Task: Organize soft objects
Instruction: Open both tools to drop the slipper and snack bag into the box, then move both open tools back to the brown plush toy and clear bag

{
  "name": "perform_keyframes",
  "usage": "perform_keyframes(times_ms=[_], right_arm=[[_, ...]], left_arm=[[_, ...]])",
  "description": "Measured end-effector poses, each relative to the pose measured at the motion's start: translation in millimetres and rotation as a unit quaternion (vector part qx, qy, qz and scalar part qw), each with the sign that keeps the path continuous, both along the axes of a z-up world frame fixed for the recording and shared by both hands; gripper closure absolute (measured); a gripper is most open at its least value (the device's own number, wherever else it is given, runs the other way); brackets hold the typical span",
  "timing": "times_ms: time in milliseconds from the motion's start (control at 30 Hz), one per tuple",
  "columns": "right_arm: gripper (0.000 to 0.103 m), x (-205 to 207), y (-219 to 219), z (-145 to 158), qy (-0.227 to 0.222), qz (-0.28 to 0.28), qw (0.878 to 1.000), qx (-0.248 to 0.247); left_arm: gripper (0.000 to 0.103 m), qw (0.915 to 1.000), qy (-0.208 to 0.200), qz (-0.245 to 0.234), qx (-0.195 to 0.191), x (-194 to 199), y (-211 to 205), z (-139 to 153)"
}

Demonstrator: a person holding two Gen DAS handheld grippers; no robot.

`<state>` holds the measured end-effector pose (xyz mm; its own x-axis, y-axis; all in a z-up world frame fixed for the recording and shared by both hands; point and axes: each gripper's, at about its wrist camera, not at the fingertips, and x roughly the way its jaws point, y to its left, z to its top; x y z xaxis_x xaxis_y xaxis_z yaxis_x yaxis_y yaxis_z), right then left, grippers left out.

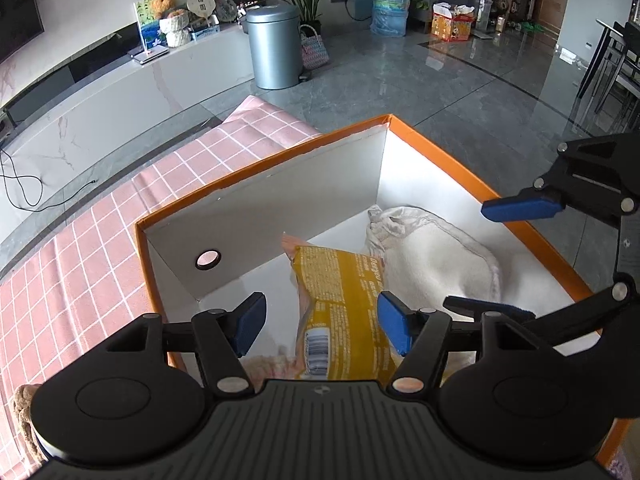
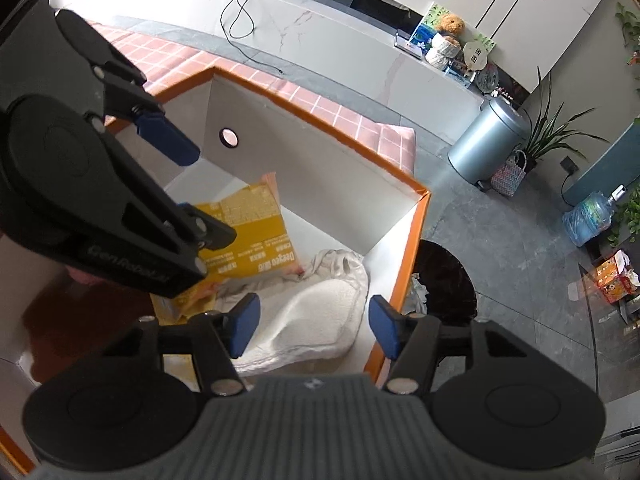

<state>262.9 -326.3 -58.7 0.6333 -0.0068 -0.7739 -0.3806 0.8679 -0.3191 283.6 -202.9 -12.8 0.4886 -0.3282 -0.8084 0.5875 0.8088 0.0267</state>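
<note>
An orange-rimmed box with white walls (image 1: 280, 184) stands on a pink checked cloth (image 1: 100, 240). Inside lie a yellow soft pack (image 1: 340, 292) and a white cushion (image 1: 432, 256). My left gripper (image 1: 320, 326) is open above the pack, its fingers either side of it, not gripping. My right gripper (image 2: 314, 330) is open over the white cushion (image 2: 320, 320), at the box's right wall (image 2: 404, 248). The pack (image 2: 248, 236) shows partly behind the left gripper (image 2: 168, 172). The right gripper's fingers (image 1: 520, 206) show at the right in the left wrist view.
A grey bin (image 1: 272, 46) and a woven bag (image 1: 314, 50) stand on the tiled floor beyond the table. A low white counter (image 1: 120, 92) runs along the left. A dark round basket (image 2: 444, 284) sits beside the box. A brown plush (image 1: 24, 412) lies at the cloth's left edge.
</note>
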Motion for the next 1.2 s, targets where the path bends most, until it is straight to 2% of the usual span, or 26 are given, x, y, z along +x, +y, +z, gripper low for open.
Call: perform_keyframes(times_ms=[333,667,833,933,1100,1200], right_arm=[[0.033,-19.9,11.9,19.3,-0.023,0.001,1.0,-0.003],[0.028,-53.9,40.9,41.6,-0.056,0.009,0.998,0.03],[0.028,-76.9,57.5,58.0,-0.073,0.018,0.993,0.086],[0.028,-90.2,70.0,65.6,-0.084,0.025,0.988,0.127],[0.028,-103.5,97.9,70.8,-0.088,0.028,0.972,0.214],[0.028,-111.4,118.7,68.0,-0.089,0.033,0.965,0.243]], left_arm=[[0.028,0.9994,-0.017,-0.005,-0.03,-22.7,19.7,25.2],[0.028,0.9967,-0.045,-0.016,-0.065,-58.4,60.2,60.0],[0.028,0.994,-0.057,-0.002,-0.093,-75.9,102.4,75.6],[0.028,0.9908,-0.06,0.023,-0.12,-83.8,135.5,84.2],[0.031,0.9807,-0.063,0.076,-0.168,-100.2,190.8,85.2],[0.031,0.9729,-0.068,0.113,-0.19,-111.0,220.1,79.6]])
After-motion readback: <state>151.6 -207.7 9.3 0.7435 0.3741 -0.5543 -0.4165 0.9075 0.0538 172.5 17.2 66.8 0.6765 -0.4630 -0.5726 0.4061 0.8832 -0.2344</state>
